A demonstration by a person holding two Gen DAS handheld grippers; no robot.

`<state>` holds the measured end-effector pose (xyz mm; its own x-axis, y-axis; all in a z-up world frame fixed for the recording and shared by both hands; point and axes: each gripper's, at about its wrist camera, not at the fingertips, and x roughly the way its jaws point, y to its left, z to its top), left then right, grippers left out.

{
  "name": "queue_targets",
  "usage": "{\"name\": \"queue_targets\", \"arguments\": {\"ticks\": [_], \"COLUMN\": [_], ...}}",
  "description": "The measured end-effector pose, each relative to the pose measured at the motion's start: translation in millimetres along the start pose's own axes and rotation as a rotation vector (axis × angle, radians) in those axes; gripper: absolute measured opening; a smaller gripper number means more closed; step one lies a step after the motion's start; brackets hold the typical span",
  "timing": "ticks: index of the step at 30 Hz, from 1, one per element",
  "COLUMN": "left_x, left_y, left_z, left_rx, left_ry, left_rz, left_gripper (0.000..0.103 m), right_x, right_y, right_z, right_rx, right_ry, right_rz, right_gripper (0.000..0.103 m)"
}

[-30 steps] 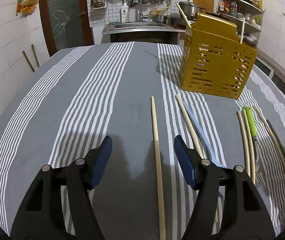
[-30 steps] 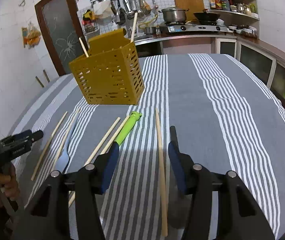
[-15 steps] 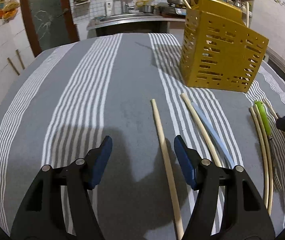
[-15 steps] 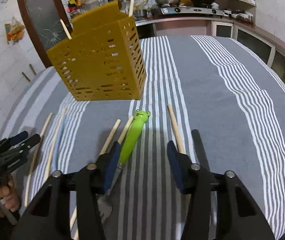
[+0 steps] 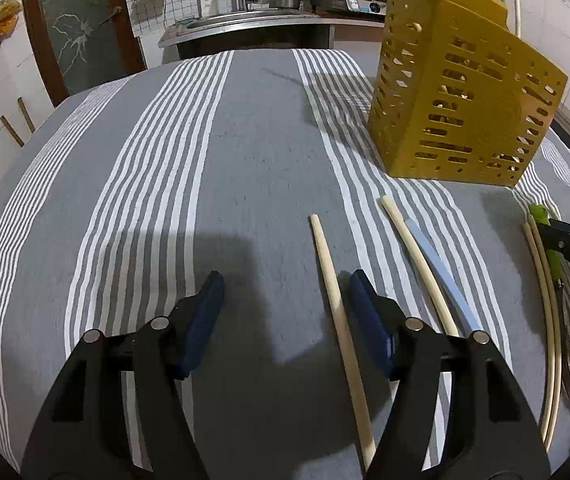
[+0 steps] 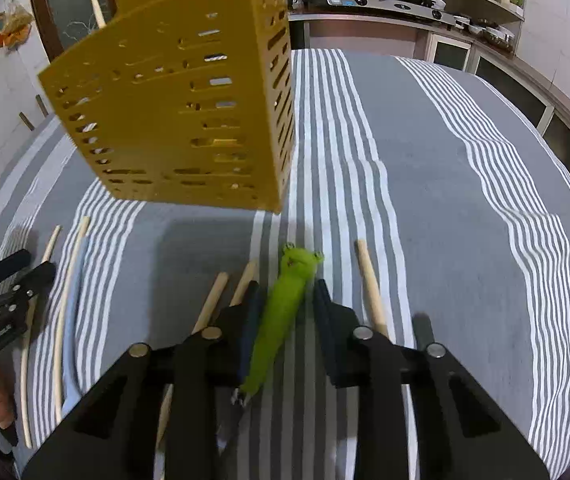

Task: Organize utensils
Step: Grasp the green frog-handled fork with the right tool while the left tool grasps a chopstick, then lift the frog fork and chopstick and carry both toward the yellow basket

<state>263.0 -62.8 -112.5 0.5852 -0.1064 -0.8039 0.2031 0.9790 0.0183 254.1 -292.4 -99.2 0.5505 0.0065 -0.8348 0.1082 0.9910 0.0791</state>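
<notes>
Straddling the green frog-topped plastic utensil handle (image 6: pixel 285 312) with jaws apart, the right gripper (image 6: pixel 285 300) has gripped nothing, the left gripper (image 5: pixel 285 296) gapes beside a pale wooden chopstick (image 5: pixel 337 304), and only 2 sticks stand in the perforated yellow plastic holder (image 6: pixel 181 104) ahead.

Bench (image 5: pixel 245 152) under a grey, white-striped cloth.
On it: yellow utensil caddy (image 5: pixel 461 104), wooden chopsticks (image 5: pixel 339 312), frog-handled green utensil (image 6: pixel 285 308).
</notes>
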Motion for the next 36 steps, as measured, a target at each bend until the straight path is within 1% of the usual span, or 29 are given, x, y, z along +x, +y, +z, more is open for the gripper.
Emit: {"name": "queue_targets", "arguments": {"ticks": [5,9,12,13,14,15,16,17,18,20,25,28,32,34,36], "left_x": [4,9,15,15,16,16,16,15,15,15,10,-3,-18,-29,-39], "left_y": [1,1,-5,-8,-10,-14,-15,-18,-19,-15,-7,-6,-9,-12,-14], "left_z": [6,12,17,18,19,20,21,22,23,26,28,29,29,29,28], "left_rx": [-0.011,-0.021,-0.001,0.004,0.013,0.027,0.032,0.033,0.03,-0.003,-0.064,-0.069,-0.065,-0.058,-0.051], "left_ry": [0.021,0.04,0.056,0.06,0.062,0.062,0.061,0.062,0.063,0.071,0.075,0.04,0.004,-0.027,-0.054], "left_rz": [-0.015,-0.022,0.0,0.007,0.008,0.008,0.0,-0.003,-0.007,-0.026,-0.072,-0.072,-0.081,-0.076,-0.071], "left_gripper": [0.064,0.062,0.059,0.055,0.046,0.041,0.025,0.014,0.009,0.004,0.004,0.004,0.004,0.004,0.004], "right_x": [6,8,10,10,10,11,10,10,11,10,-1,-16,-46,-59,-72], "right_y": [2,3,1,0,-1,-4,-5,-7,-10,-16,-23,-25,-26,-28,-27], "right_z": [11,13,17,18,19,21,21,21,25,28,29,28,25,22,19], "right_rx": [0.004,0.009,0.012,0.012,0.014,0.014,0.011,0.015,0.024,0.034,0.052,0.051,0.042,0.04,0.028], "right_ry": [0.025,0.02,0.033,0.04,0.045,0.046,0.045,0.046,0.046,0.043,0.005,-0.041,-0.132,-0.173,-0.206], "right_rz": [-0.01,-0.019,-0.005,0.001,0.012,0.019,0.025,0.037,0.048,0.065,0.106,0.132,0.161,0.183,0.181], "right_gripper": [0.027,0.027,0.027,0.026,0.025,0.023,0.019,0.019,0.019,0.019,0.018,0.018,0.019,0.019,0.019]}}
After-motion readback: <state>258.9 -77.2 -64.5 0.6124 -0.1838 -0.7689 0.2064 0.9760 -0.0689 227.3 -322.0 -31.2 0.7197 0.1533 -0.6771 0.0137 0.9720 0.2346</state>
